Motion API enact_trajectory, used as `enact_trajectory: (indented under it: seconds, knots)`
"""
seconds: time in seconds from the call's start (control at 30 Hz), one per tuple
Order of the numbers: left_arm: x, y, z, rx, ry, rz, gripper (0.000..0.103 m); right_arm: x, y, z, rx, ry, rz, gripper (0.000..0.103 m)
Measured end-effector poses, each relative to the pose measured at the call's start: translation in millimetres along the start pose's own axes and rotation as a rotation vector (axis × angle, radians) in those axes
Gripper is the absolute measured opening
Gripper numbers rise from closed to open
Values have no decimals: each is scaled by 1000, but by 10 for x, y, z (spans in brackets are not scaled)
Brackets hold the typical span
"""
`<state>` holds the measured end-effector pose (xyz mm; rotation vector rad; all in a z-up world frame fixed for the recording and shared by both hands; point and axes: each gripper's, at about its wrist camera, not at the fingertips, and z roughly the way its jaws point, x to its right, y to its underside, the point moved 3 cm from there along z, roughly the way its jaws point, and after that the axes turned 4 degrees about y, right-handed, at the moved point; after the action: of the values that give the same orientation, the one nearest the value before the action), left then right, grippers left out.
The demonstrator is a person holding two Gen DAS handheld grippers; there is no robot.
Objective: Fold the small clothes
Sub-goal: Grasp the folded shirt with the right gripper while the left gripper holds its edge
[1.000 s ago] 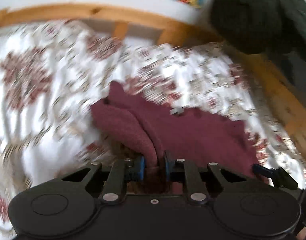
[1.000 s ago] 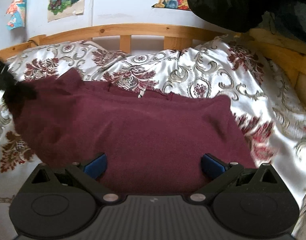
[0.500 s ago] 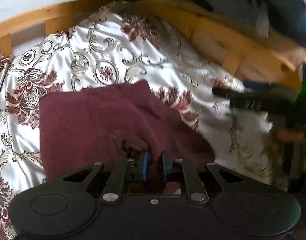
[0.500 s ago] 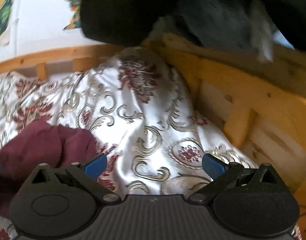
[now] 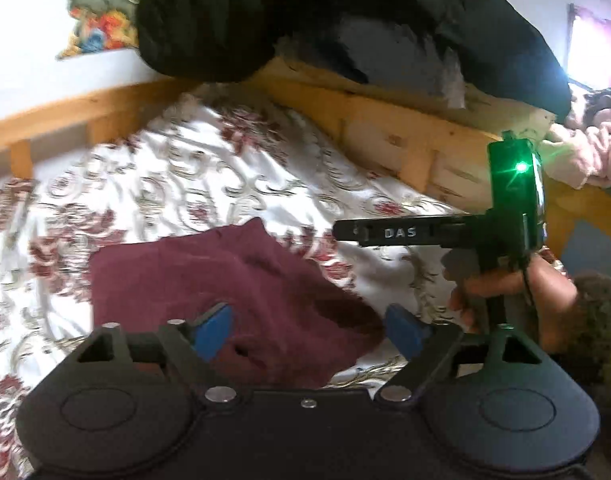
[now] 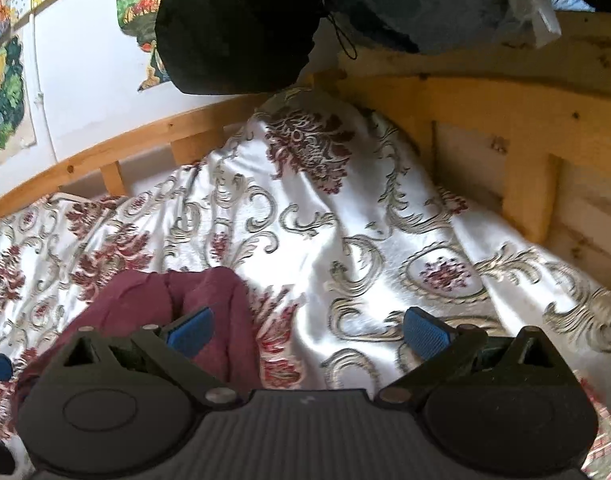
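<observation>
Maroon knit garment [image 5: 209, 292], folded into a compact bundle, lies on the white satin bedspread with dark red floral and grey scroll pattern [image 5: 193, 184], near the corner of the bed. Your left gripper [image 5: 305, 330] has just been opening: its blue pads [image 5: 211, 330] now stand wide apart with the near edge of the garment lying between them, and neither pad presses on the cloth. In the right wrist view the same garment [image 6: 153, 312] sits at lower left, behind and beside the left blue pad; your right gripper [image 6: 307, 334] is spread wide over bare bedspread [image 6: 385, 220], with nothing gripped. In the left wrist view the right gripper's black body [image 5: 505, 216] carries a green light and white lettering, and your hand [image 5: 521, 296] grips its handle just right of the garment. A light pine bed frame [image 6: 505, 128] borders the bedspread on the far and right sides. A black padded coat [image 5: 345, 12] hangs over the frame's corner. Colourful cartoon posters [image 6: 5, 92] are fixed to the white wall [image 6: 85, 76].
</observation>
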<state>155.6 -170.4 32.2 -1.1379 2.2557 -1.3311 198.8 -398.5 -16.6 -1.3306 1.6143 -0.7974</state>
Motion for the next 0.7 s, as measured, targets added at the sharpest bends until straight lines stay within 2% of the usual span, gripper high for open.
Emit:
enact_trajectory:
  seconds: [0.07,0.13,0.2,0.3,0.43,0.57,0.6,0.7]
  knots:
    - [-45,98,-31,3,-66,-22,98,-28,17,-13,22,-51,42,103]
    - [-112,207,-33,-4,-128,-40,100,-84,33,-14,54,-121,68,103]
    - [-177,313,22,-44,-198,-48,102,-166,59,8,78,-193,70,103]
    - [-231,432,140,-117,-295,-28,102,-345,104,89,60,-258,41,103]
    - [-293,502,199,-169,-338,15,102,-635,183,223,-22,-339,-16,103]
    - [-295,514,270,-187,-374,71,102,-752,243,338,-80,-424,60,102]
    - [-291,501,279,-188,-379,87,99,-755,258,362,-87,-441,90,101]
    - [-250,457,281,-169,-377,128,89,-726,295,424,-93,-438,137,89]
